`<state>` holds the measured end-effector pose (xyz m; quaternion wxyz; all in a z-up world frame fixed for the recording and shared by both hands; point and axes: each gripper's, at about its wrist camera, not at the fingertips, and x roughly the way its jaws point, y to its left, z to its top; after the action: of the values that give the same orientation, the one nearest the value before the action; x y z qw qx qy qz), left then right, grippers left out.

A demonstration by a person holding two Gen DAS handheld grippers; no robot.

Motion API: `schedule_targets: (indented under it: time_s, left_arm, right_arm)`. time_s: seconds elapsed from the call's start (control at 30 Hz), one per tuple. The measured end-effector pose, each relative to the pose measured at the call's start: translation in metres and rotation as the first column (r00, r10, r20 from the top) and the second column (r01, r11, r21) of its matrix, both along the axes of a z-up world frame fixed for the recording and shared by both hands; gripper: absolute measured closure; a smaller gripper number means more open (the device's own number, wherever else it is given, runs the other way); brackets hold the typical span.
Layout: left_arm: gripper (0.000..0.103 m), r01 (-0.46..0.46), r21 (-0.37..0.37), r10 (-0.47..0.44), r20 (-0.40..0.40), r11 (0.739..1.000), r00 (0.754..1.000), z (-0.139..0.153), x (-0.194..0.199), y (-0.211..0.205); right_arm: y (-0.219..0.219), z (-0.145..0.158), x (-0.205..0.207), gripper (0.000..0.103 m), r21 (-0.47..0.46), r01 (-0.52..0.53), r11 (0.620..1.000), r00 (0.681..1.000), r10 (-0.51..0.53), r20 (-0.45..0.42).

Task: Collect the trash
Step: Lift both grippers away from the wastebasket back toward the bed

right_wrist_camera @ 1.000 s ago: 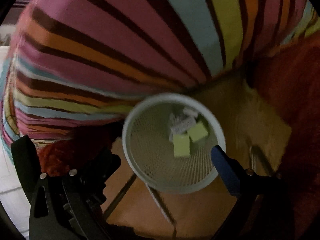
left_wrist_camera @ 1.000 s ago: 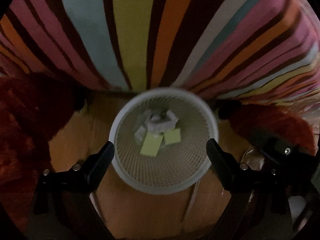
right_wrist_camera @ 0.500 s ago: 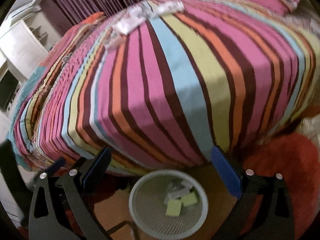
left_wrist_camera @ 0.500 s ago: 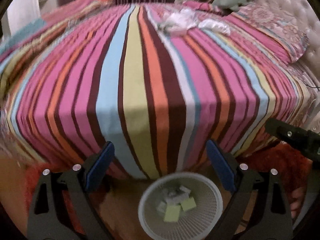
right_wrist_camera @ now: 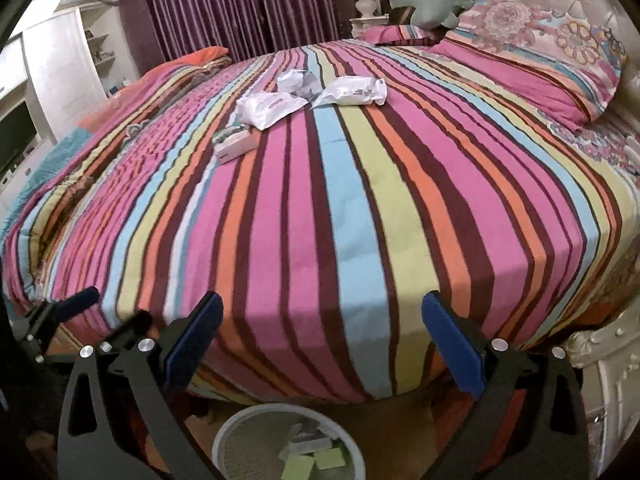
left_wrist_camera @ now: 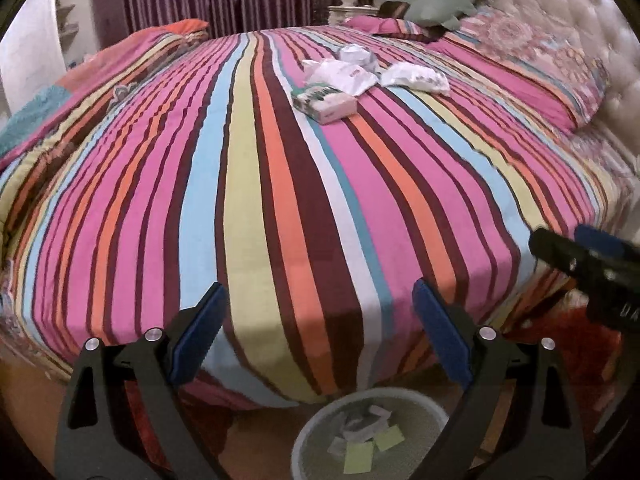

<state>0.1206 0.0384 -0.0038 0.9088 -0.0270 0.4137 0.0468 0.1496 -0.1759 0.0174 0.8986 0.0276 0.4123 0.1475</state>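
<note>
A white mesh bin [left_wrist_camera: 320, 424] stands on the floor at the foot of the bed, holding yellow notes and crumpled paper; it also shows in the right wrist view [right_wrist_camera: 236, 428]. On the striped bedspread [left_wrist_camera: 280, 184] lie a small box [left_wrist_camera: 325, 105], white plastic bags [left_wrist_camera: 344, 74] and crumpled paper [left_wrist_camera: 416, 78], far from both grippers. They also show in the right wrist view: the box [right_wrist_camera: 236, 146], the bags [right_wrist_camera: 272, 108]. My left gripper [left_wrist_camera: 320, 312] is open and empty above the bin. My right gripper [right_wrist_camera: 322, 316] is open and empty too.
Pillows [right_wrist_camera: 532, 52] and a tufted headboard [left_wrist_camera: 560, 12] are at the right. Purple curtains [right_wrist_camera: 240, 4] hang behind the bed. White cabinets [right_wrist_camera: 52, 68] stand at the left. A red rug [left_wrist_camera: 576, 344] lies on the floor by the bin.
Both grippers have lifted and tilted up from looking down into the bin. The whole bed top with the trash on it has come into view. Both stay open.
</note>
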Motion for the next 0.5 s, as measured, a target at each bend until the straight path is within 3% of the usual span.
schedule_targets:
  time_s: [0.5]
  left_arm:
    - [0.013, -0.013, -0.004, 0.013, 0.012, 1.000, 1.000, 0.008, 0.088, 0.003]
  right_arm:
    - [-0.011, -0.004, 0.065, 0.008, 0.013, 0.029, 0.999, 0.999, -0.029, -0.043]
